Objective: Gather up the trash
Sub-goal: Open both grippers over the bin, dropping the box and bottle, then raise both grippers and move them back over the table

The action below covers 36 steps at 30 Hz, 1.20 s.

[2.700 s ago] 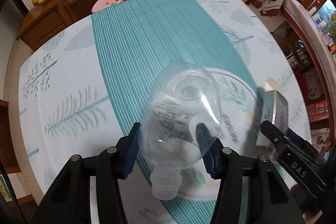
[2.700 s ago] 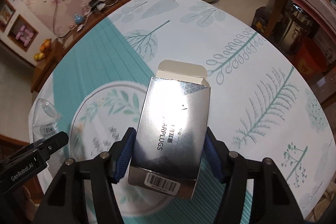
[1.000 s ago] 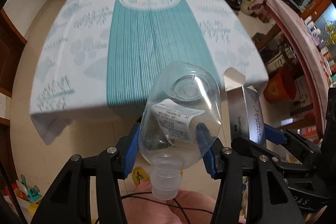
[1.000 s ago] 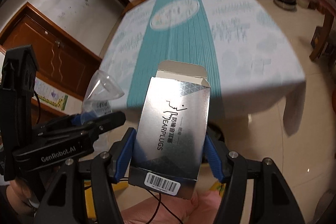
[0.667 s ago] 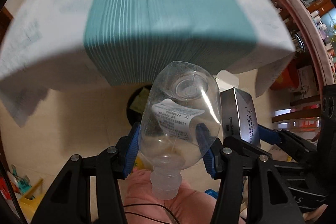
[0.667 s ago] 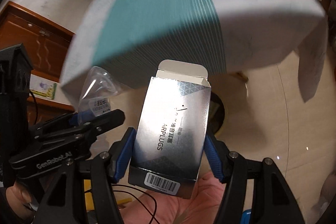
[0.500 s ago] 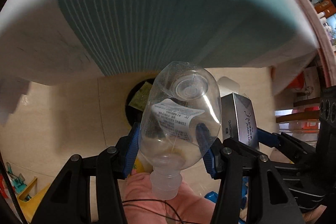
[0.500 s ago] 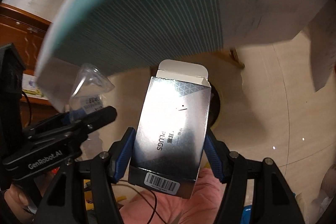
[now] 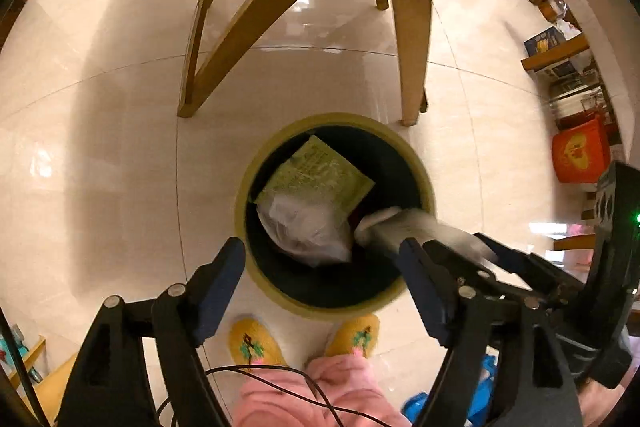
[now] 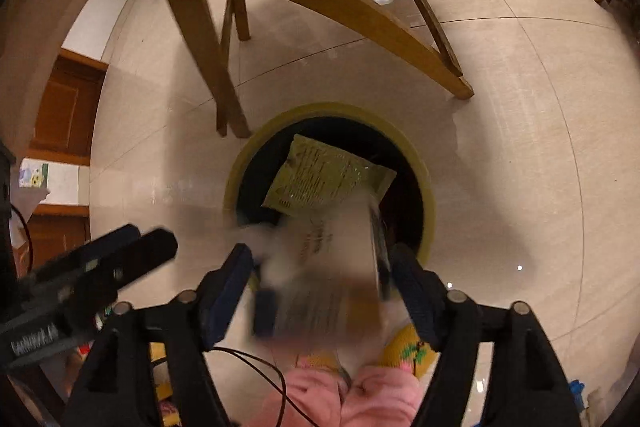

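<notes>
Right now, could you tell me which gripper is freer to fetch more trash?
Left. The left gripper is open and empty, the bottle lying in the bin; the blurred box sits within the right gripper.

Clear bottle (image 9: 308, 223) inside yellow-rimmed bin (image 9: 240, 203), blurred box (image 10: 328, 267) above.

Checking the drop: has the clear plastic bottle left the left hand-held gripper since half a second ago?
Yes. The left hand-held gripper is open and empty; the bottle now lies down inside the yellow-rimmed bin, on a green packet.
</notes>
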Each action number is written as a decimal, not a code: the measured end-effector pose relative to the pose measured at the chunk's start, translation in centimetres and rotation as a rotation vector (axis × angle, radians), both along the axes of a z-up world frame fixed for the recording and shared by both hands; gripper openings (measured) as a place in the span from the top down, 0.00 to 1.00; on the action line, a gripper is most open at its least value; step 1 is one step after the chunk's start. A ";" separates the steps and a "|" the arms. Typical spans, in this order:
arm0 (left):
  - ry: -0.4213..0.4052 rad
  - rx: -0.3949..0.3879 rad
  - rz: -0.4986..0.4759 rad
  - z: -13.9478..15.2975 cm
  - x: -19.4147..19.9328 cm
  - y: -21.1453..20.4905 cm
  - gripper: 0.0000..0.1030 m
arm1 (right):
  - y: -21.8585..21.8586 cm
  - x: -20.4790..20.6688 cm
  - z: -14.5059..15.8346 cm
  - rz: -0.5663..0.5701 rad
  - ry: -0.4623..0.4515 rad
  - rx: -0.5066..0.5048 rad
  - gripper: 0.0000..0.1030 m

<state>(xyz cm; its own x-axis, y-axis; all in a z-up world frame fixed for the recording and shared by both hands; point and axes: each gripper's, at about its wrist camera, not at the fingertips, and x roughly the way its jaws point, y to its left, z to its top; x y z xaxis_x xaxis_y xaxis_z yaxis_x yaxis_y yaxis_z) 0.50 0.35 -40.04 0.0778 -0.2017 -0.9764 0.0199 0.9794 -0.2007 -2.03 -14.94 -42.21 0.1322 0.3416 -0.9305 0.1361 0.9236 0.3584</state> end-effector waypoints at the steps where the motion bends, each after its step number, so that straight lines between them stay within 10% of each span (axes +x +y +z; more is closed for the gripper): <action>1: -0.004 0.007 0.001 -0.5 -0.1 0.0 0.23 | 0.0 0.1 -0.2 -0.005 -0.006 -0.009 0.23; 20: -0.048 0.013 0.059 3.5 -1.2 1.4 0.21 | -1.2 -1.0 4.4 -0.081 -0.097 -0.039 0.23; 36: -0.114 -0.013 0.118 20.0 -1.9 2.3 0.21 | -1.3 -1.4 20.4 -0.050 -0.198 -0.061 0.23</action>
